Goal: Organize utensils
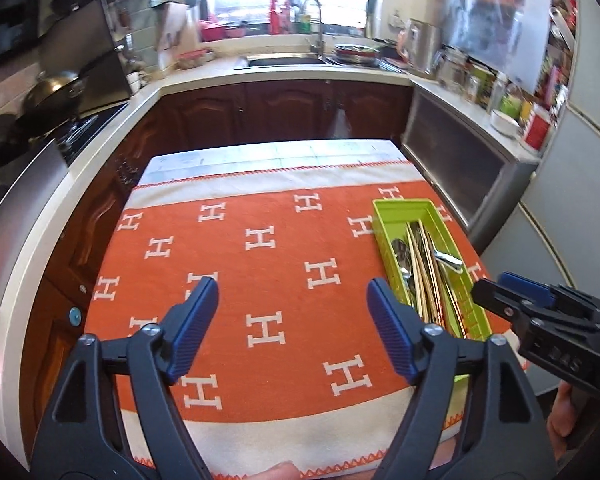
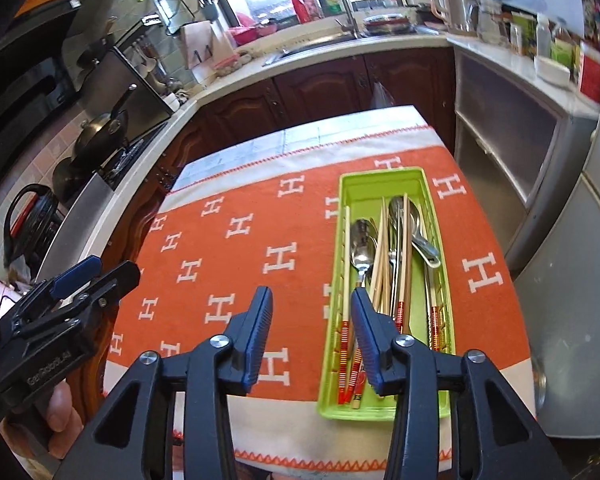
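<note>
Lime-green plastic cutlery tray [image 2: 380, 178] on the orange H-patterned worktop cloth [image 1: 260, 280] — steel spoons [image 2: 362, 248] and wooden chopsticks [image 2: 406, 264] inside; nothing loose remains. Left tongs [image 1: 292, 286], right tongs [image 2: 311, 300] — apart, empty.

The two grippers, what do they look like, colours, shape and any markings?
The left gripper and the right gripper match: black plastic frames with triangular cut-outs and silver pivot bolts. Their fingers are black, faced with ribbed blue pads. Each body carries pale lettering, too blurred to read. No cables or sleeves show.
</note>
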Demonstrator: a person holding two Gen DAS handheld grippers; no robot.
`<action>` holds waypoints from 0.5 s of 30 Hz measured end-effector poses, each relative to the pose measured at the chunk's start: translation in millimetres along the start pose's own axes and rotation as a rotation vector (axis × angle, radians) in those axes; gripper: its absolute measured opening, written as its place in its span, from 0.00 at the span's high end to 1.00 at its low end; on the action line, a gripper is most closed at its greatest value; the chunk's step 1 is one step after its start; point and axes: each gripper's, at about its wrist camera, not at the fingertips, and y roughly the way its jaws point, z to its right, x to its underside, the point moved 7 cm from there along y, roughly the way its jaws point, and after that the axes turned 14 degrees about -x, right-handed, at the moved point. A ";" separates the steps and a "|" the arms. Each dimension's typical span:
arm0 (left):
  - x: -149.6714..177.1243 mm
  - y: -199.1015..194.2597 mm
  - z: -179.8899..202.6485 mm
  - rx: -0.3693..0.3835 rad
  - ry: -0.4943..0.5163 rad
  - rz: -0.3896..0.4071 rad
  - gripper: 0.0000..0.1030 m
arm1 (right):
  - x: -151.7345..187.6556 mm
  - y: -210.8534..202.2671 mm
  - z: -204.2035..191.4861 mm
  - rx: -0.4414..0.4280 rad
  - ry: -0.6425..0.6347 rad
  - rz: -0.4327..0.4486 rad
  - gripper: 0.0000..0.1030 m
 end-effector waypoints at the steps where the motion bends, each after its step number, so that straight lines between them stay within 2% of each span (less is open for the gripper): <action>1: -0.1 -2.8 -4.2 -0.016 -0.016 0.004 0.21 | -1.3 -5.6 -4.7 -0.001 -0.005 0.011 0.48; 2: -0.2 -5.5 -6.5 -0.034 -0.026 0.009 0.20 | -2.2 -13.1 -10.1 0.001 -0.011 0.028 0.43; 5: 1.4 -13.9 -14.2 -0.088 -0.049 0.031 0.19 | -2.4 -29.0 -25.1 0.007 -0.032 0.057 0.37; 8: 3.8 -19.0 -17.1 -0.111 -0.067 0.029 0.18 | 0.5 -37.0 -38.6 0.021 -0.057 0.062 0.32; 15: 12.7 -22.8 -14.6 -0.116 -0.066 0.006 0.18 | 8.7 -37.1 -39.8 0.059 -0.052 0.044 0.32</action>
